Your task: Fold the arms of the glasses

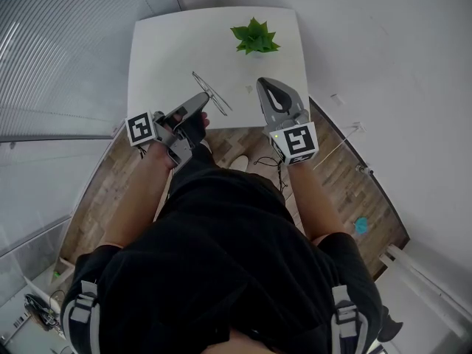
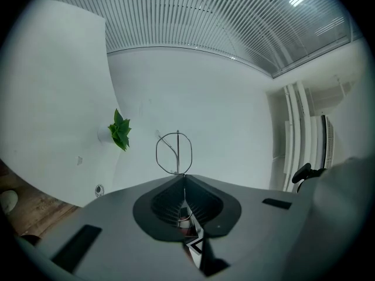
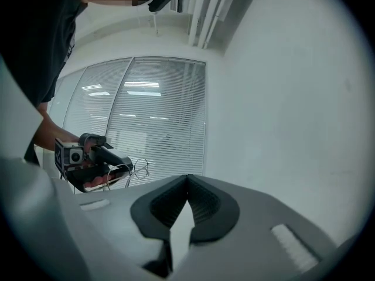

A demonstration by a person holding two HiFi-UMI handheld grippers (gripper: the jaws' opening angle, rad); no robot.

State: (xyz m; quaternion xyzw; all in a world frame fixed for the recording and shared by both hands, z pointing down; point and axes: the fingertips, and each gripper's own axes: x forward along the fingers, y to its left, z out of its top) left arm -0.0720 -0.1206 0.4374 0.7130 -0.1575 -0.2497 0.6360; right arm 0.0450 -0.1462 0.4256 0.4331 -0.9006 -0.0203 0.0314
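Thin wire-framed glasses (image 1: 212, 92) hang above the white table (image 1: 162, 50), held by my left gripper (image 1: 200, 100), which is shut on the frame. In the left gripper view one round lens rim (image 2: 174, 153) stands just past the closed jaws, and a wire runs back between them. My right gripper (image 1: 267, 87) hovers to the right of the glasses, apart from them, shut with nothing between its jaws. In the right gripper view its jaws meet at the tip (image 3: 188, 177). The left gripper (image 3: 96, 167) and the glasses (image 3: 136, 168) show at the left there.
A small green plant (image 1: 254, 37) stands at the table's far right. Window blinds (image 1: 66, 43) run along the left. Below the table's near edge lie a wood floor (image 1: 346, 175), a thin cable and a teal object (image 1: 360, 225).
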